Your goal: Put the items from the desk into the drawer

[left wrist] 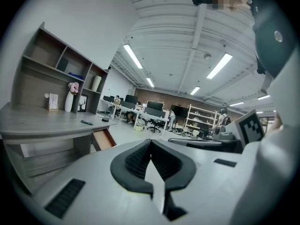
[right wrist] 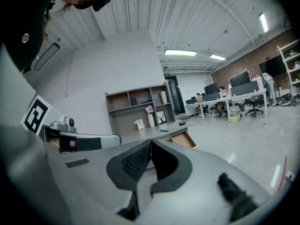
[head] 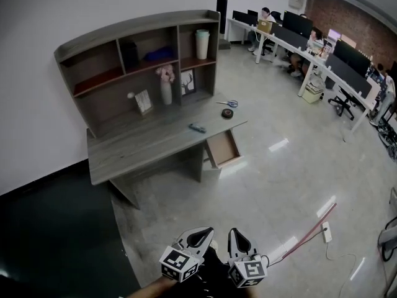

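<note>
A grey desk (head: pixel 142 144) with a shelf unit stands far ahead against the white wall. On its right end lie blue-handled scissors (head: pixel 228 103), a round black item (head: pixel 227 113) and a small blue item (head: pixel 197 128). Under that end a wooden drawer (head: pixel 224 148) is pulled out. My left gripper (head: pixel 200 236) and right gripper (head: pixel 239 239) are held side by side at the bottom of the head view, well short of the desk, both shut with nothing between the pads. The desk (left wrist: pixel 44 122) shows at the left of the left gripper view with the drawer (left wrist: pixel 103 138), and the drawer (right wrist: pixel 183 138) shows in the right gripper view.
The shelves hold a vase with pink flowers (head: pixel 165 84), a framed picture (head: pixel 187 82), a card (head: pixel 144 101) and a pale cylinder (head: pixel 202 43). A dark floor mat (head: pixel 56 234) lies at left. A power strip and red cable (head: pixel 316 228) lie on the floor at right. Office desks with people (head: pixel 310 48) fill the background.
</note>
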The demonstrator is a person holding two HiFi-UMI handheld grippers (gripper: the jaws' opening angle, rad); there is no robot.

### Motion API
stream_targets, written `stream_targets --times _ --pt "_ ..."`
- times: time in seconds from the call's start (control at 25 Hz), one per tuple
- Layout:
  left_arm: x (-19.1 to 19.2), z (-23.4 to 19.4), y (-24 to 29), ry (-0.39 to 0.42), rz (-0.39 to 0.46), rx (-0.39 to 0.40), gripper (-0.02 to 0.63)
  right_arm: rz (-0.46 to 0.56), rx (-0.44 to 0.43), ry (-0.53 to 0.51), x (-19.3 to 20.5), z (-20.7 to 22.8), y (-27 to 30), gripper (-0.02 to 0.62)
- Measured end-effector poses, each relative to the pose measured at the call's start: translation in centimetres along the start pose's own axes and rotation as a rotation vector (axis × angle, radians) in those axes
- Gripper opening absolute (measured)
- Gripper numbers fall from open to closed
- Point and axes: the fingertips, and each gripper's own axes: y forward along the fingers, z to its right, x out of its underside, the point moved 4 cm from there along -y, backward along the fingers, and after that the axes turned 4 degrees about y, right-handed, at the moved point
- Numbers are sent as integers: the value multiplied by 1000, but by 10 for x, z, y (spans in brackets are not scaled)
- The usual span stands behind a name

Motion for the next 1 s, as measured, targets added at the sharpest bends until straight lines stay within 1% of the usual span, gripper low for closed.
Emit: stream_targets --times 0.16,0.36,0.52,0.8,1.0 --pt "-16 -16 30 -12 13 3 9 -7 -1 6 -10 18 25 11" --pt "-34 -34 65 11 18 10 9 -18 -12 3 -22 39 56 11" --pt "-44 -46 87 3 19 -3 9 -11 -17 2 -35 57 77 11" --pt "-50 -66 125 -7 16 -23 9 -10 -29 -5 -48 87 111 11" --pt "-52 -75 148 -9 28 -34 9 0 -29 -6 -54 109 126 11"
